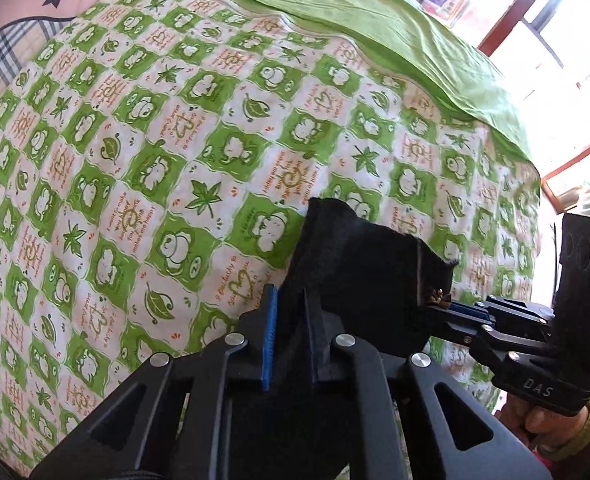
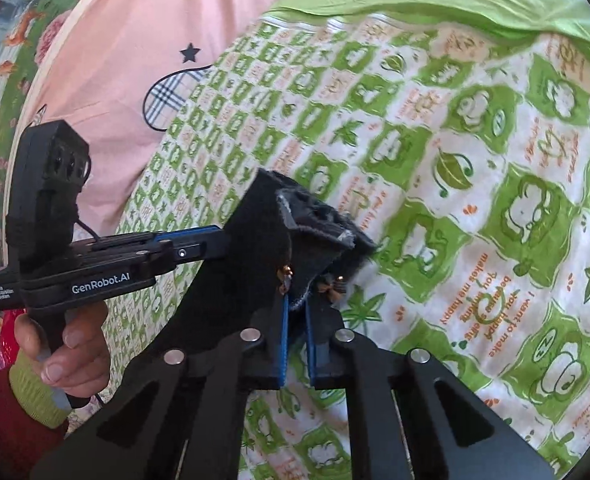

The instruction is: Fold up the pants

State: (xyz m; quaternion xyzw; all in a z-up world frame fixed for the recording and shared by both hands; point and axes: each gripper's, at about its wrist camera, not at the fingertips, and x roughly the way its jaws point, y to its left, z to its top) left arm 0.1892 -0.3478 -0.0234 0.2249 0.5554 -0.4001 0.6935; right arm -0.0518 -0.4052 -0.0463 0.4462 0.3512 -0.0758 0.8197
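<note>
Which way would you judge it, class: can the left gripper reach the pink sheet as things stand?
Probably not freely. The left gripper is shut on the black pants, which the right gripper also clamps, and the pink sheet lies across the green quilt.

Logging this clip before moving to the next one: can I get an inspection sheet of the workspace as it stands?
Surface: bed under a green-and-white frog-print quilt, wrinkled green sheet along its far edge.
Job's things: black fabric pants, held bunched above the quilt between both tools.
Clutter: nothing seen on the quilt.
Grippers: left tool shut on pants; right tool shut on pants, close beside it.
Cables: thin black cable on the left tool's body.
Surroundings: pink star-print bedding; bright red-framed window.
</note>
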